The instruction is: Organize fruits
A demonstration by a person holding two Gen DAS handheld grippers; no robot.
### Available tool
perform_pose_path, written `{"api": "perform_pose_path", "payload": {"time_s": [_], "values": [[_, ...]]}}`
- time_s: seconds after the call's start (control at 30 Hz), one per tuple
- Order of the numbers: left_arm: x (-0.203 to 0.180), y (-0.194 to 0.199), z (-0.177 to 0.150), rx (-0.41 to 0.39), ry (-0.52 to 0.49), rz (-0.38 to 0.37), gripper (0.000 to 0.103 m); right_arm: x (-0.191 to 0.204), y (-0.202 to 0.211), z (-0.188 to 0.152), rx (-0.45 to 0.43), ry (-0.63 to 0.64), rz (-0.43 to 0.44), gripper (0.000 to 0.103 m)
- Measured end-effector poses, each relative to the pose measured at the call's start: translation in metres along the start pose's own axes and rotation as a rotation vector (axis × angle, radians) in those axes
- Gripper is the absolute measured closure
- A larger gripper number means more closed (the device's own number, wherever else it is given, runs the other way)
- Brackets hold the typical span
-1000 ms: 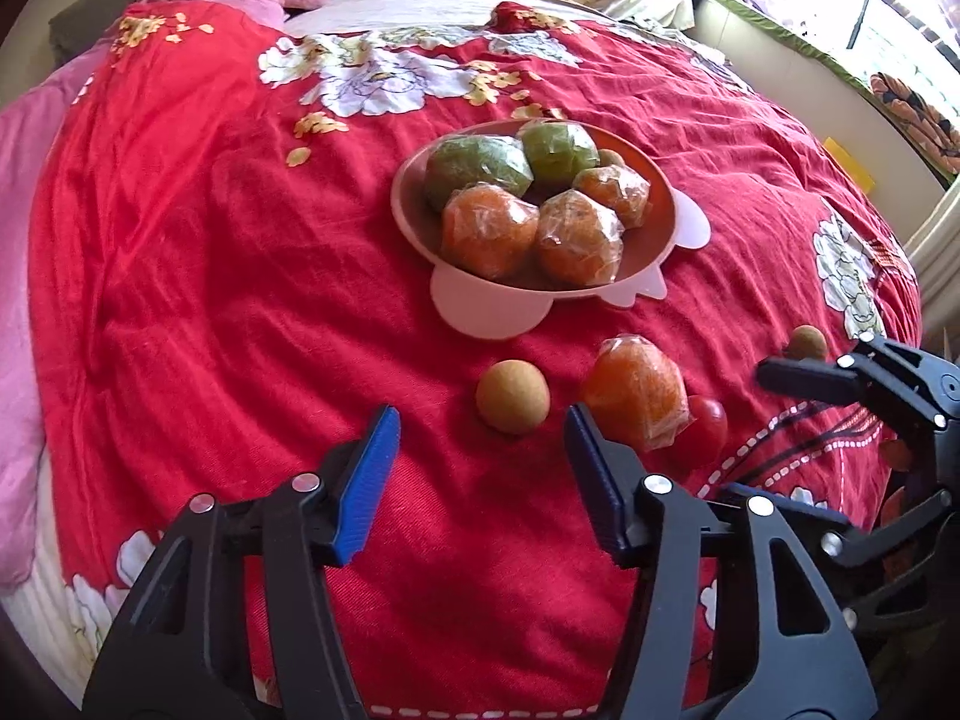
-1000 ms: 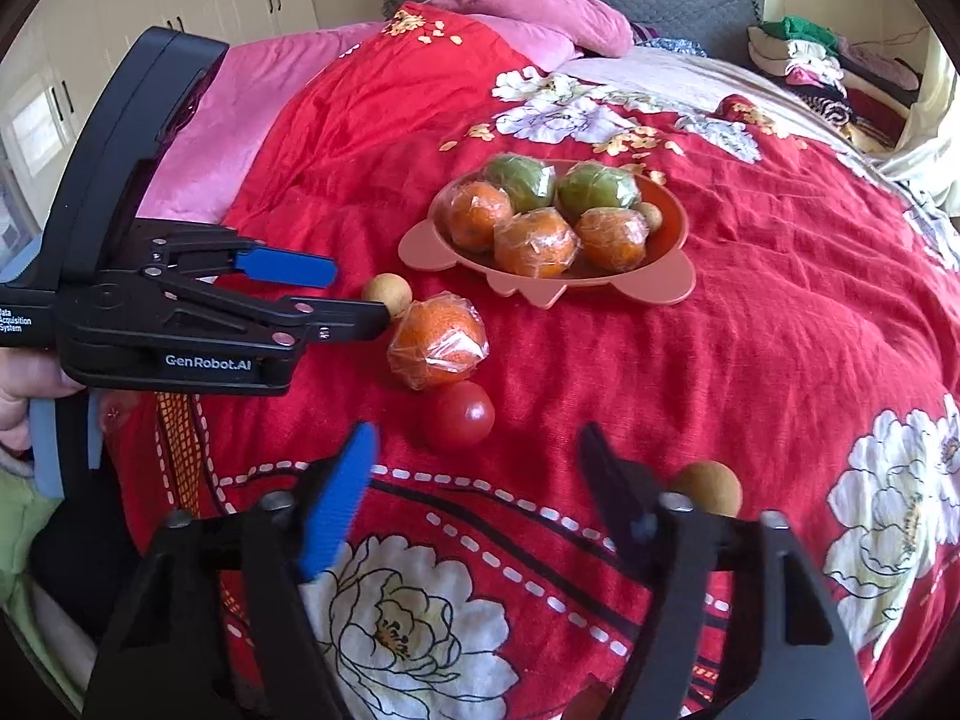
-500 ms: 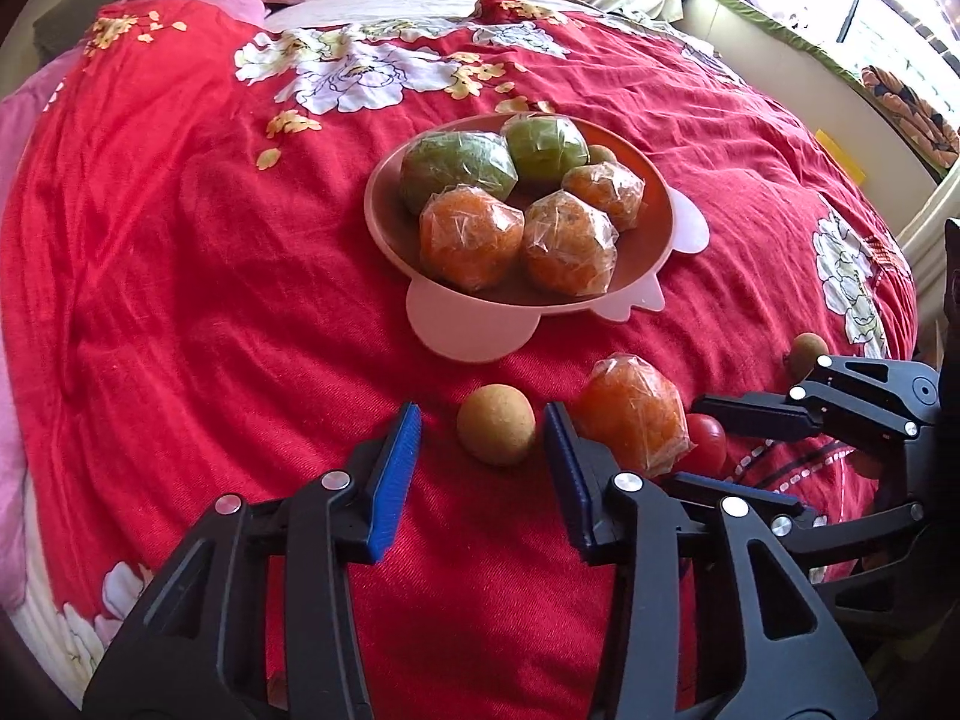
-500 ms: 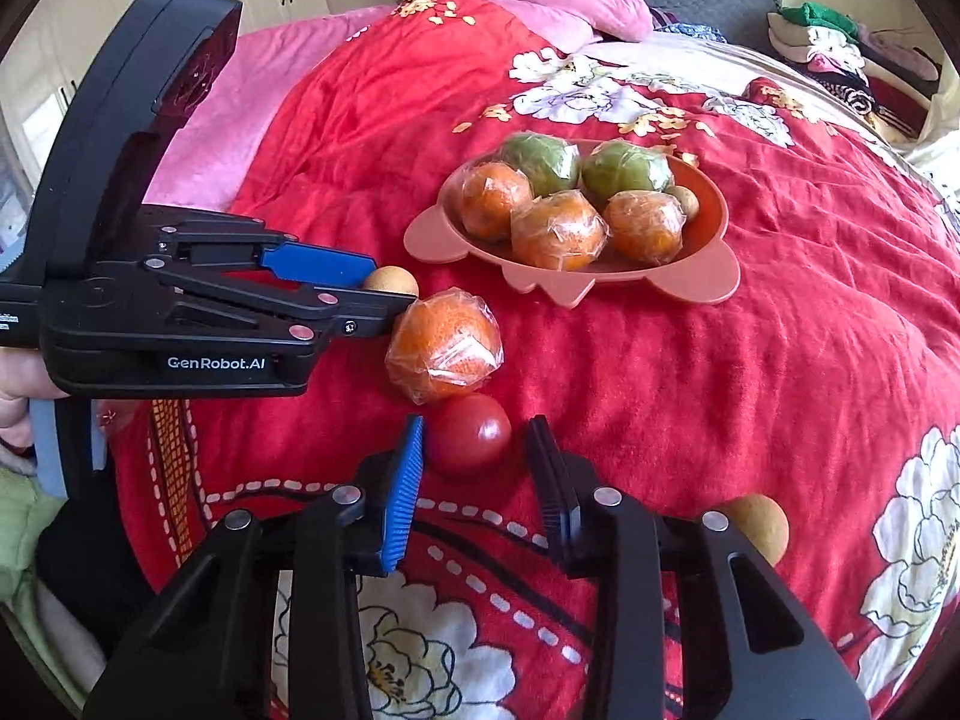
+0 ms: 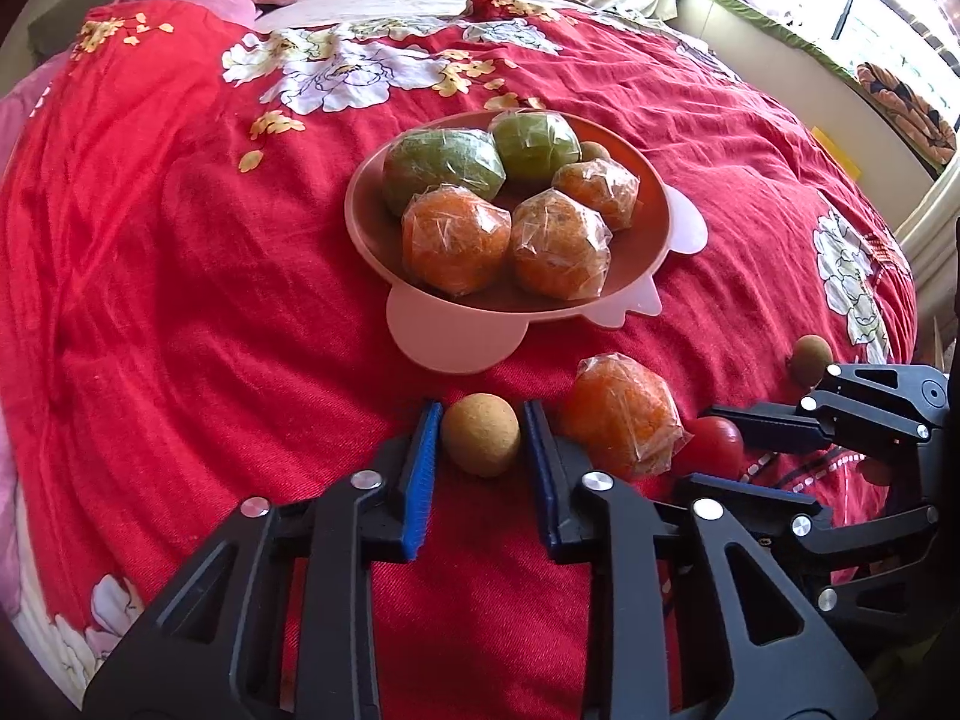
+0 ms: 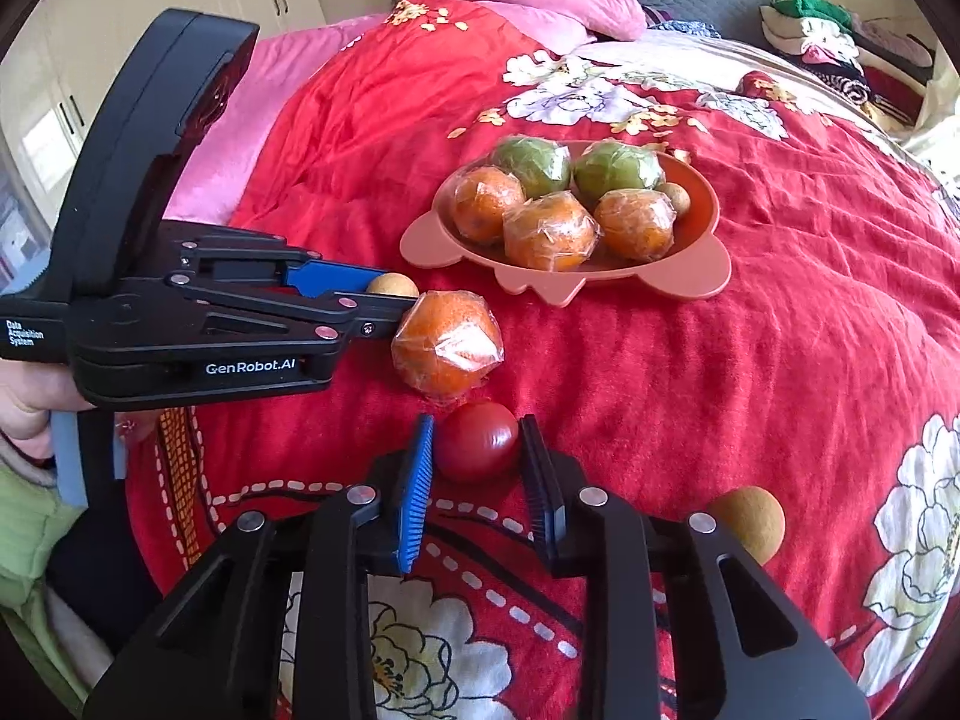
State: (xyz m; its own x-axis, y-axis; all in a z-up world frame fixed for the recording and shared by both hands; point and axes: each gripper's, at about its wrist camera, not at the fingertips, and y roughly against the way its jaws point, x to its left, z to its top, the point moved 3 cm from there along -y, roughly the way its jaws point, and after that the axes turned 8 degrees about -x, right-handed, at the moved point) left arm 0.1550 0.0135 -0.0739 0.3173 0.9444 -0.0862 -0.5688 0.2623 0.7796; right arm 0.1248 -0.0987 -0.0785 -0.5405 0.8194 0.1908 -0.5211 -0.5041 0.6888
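Left wrist view, hidden parts: the left gripper (image 5: 480, 429) covers the sides of the tan round fruit (image 5: 480, 433); the red tomato (image 5: 714, 443) is half screened by the wrapped orange (image 5: 621, 411) and by the right gripper (image 5: 720, 450), whose body is cut off at the frame's right edge. A small brown fruit (image 5: 594, 150) peeks from behind the wrapped fruits in the pink plate (image 5: 456, 342). A second tan fruit (image 5: 811, 359) lies beyond the right gripper.

Left wrist view, grip: the left gripper's pads press both sides of the tan round fruit, which sits on the red bedspread (image 5: 180, 300) just in front of the plate.

Left wrist view, change: a second ago the jaws stood wide with the fruit well ahead of them; now they are clamped on it.

Right wrist view, hidden parts: the left gripper (image 6: 396, 294) hides most of the tan round fruit (image 6: 393, 285); the hand (image 6: 24, 396) holding it is cut off at the left edge. The second tan fruit (image 6: 750, 519) is partly behind the right gripper's frame.

Right wrist view, grip: the right gripper (image 6: 477, 444) has its pads against both sides of the red tomato (image 6: 478, 441), jaws closing; the tomato rests on the bedspread just below the wrapped orange (image 6: 447, 342).

Right wrist view, change: a second ago these jaws were spread, the tomato ahead of them.
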Motion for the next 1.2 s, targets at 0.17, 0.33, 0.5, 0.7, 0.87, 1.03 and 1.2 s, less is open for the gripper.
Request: {"api": "perform_pose_path", "payload": {"time_s": [0.17, 0.33, 0.5, 0.7, 0.87, 1.03, 1.2], "values": [[0.000, 0.007, 0.001, -0.009, 0.010, -0.012, 0.085, -0.002, 0.009, 0.003, -0.021, -0.015, -0.004, 0.076], [-0.003, 0.024, 0.009, -0.041, 0.010, -0.018, 0.085, -0.008, 0.020, 0.010, -0.052, -0.036, -0.008, 0.076], [-0.002, 0.034, 0.022, -0.063, 0.006, -0.010, 0.085, -0.013, 0.031, 0.020, -0.085, -0.042, -0.016, 0.076], [0.000, 0.038, 0.036, -0.074, 0.007, 0.001, 0.085, -0.024, 0.039, 0.034, -0.117, -0.050, -0.029, 0.076], [-0.002, 0.037, 0.050, -0.089, 0.007, 0.004, 0.085, -0.038, 0.044, 0.046, -0.141, -0.068, -0.048, 0.076], [-0.006, 0.032, 0.065, -0.098, 0.003, 0.000, 0.085, -0.046, 0.047, 0.058, -0.164, -0.070, -0.057, 0.076], [-0.011, 0.024, 0.078, -0.097, -0.003, -0.011, 0.085, -0.055, 0.046, 0.068, -0.181, -0.078, -0.070, 0.076]]}}
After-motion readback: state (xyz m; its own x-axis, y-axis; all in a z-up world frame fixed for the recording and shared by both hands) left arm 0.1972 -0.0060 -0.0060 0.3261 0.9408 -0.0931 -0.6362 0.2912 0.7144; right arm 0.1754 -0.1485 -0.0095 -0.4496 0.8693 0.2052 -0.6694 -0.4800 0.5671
